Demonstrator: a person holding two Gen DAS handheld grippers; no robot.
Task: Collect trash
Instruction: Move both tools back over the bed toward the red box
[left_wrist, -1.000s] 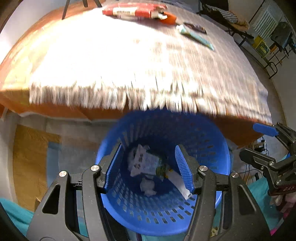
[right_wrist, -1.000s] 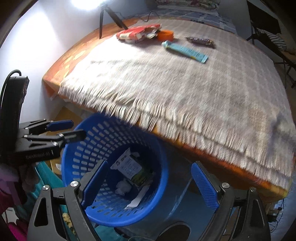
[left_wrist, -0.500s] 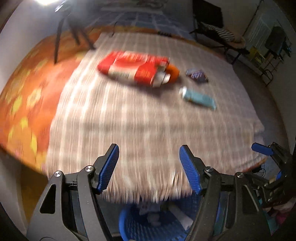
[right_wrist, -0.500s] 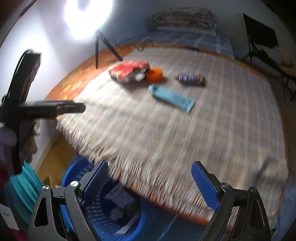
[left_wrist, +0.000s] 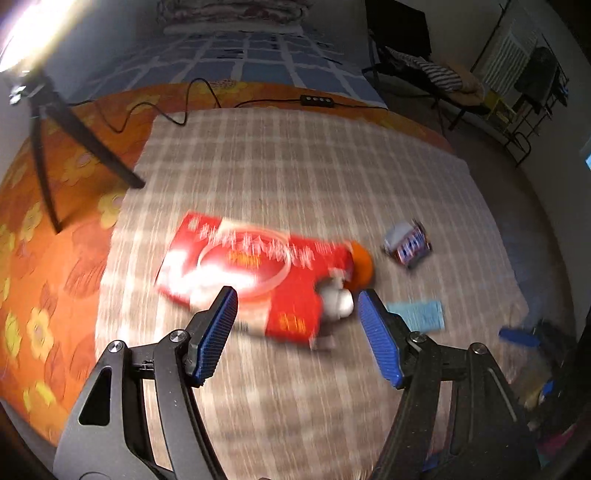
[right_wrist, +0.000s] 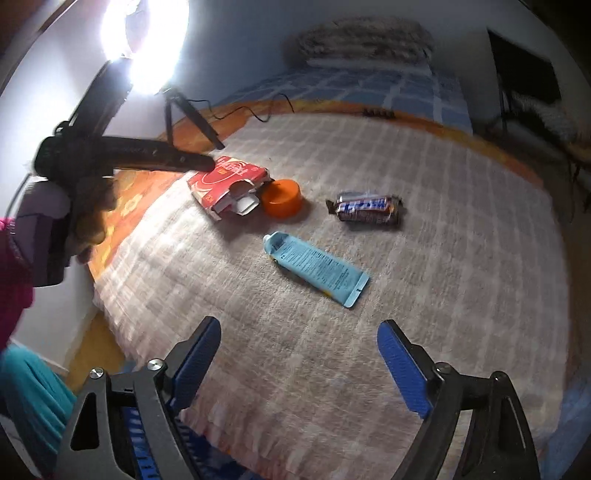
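Both tools gape wide, holding nothing: the left tool (left_wrist: 295, 306) over the red carton (left_wrist: 255, 273), the right tool (right_wrist: 299, 343) with the blue tube (right_wrist: 317, 269) at twelve o'clock.

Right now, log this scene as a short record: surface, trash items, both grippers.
surface: checked blanket over an orange sheet
red carton: lying flat, one end torn open
orange cap: touching the carton's open end
candy bar wrapper: apart, right of the cap
blue tube: lying flat, nearest the right gripper
left gripper: open, empty, over the carton
right gripper: open, empty
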